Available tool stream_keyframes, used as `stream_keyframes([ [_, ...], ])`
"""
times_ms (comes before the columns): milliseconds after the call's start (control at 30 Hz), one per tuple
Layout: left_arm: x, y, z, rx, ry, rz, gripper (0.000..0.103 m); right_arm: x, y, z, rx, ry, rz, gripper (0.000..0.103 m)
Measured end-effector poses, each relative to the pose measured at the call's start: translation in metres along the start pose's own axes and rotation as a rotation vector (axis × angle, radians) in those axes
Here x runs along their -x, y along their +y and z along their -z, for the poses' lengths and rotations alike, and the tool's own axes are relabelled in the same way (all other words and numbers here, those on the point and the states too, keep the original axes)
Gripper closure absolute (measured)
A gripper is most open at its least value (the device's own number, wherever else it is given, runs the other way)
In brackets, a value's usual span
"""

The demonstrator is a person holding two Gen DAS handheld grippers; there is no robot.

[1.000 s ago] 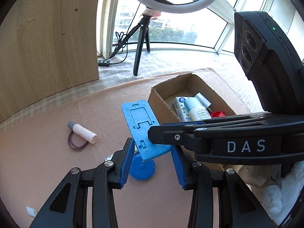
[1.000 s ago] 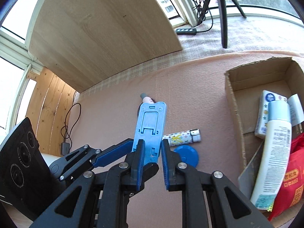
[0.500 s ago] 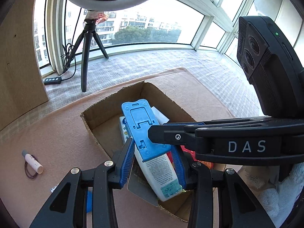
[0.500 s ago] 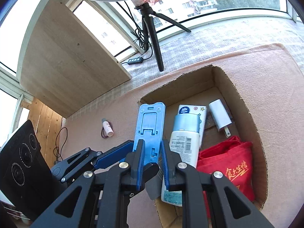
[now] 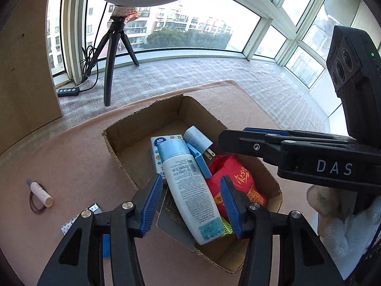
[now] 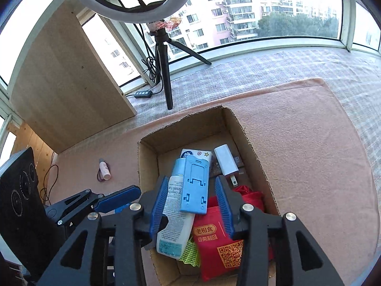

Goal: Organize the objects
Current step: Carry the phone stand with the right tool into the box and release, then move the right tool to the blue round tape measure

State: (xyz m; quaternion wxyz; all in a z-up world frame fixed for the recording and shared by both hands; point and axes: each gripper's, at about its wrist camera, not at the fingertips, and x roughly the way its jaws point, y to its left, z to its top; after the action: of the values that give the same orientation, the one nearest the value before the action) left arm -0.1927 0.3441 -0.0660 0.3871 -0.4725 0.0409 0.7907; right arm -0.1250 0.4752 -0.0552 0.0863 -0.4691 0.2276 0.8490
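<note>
The cardboard box [image 5: 147, 128] [image 6: 185, 133] holds a white bottle [image 5: 190, 190] [image 6: 173, 217], a tissue packet [image 5: 157, 147], a white charger [image 6: 226, 163] and a red bag [image 6: 221, 236]. A blue phone stand [image 6: 194, 186] [image 5: 198, 162] lies loose on the bottle inside the box. My right gripper [image 6: 191, 205] hangs over it with its jaws opening, and the pads are clear of the stand. Just left of it my left gripper [image 5: 190, 205] is over the box too, jaws opening and empty. A gloved hand [image 5: 340, 228] holds the right gripper.
A lip balm tube [image 5: 39, 189] with a hair tie lies on the pink mat [image 6: 309, 155] left of the box. A small packet [image 5: 71, 224] and a blue disc [image 5: 106, 245] lie near the left fingers. A ring-light tripod [image 6: 164, 71] and wooden panel [image 6: 66, 83] stand behind.
Both grippers swung from the open mat to above the box. The right gripper let go of the blue stand, which dropped onto the bottle. The left jaws widened.
</note>
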Motion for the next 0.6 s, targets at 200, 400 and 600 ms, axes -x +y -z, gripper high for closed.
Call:
stream_keyframes([
  [200,0.036,0.029,0.024,0.043,-0.022,-0.041,0.049,0.006,0.017,0.012,0.033,-0.009,-0.018,0.065],
  [400,0.08,0.072,0.068,0.096,-0.04,-0.139,0.049,0.012,0.047,0.039,0.064,-0.026,-0.104,0.065],
  [600,0.112,0.112,0.124,0.162,-0.02,-0.228,0.048,0.001,0.099,0.077,0.202,0.007,-0.118,0.065],
])
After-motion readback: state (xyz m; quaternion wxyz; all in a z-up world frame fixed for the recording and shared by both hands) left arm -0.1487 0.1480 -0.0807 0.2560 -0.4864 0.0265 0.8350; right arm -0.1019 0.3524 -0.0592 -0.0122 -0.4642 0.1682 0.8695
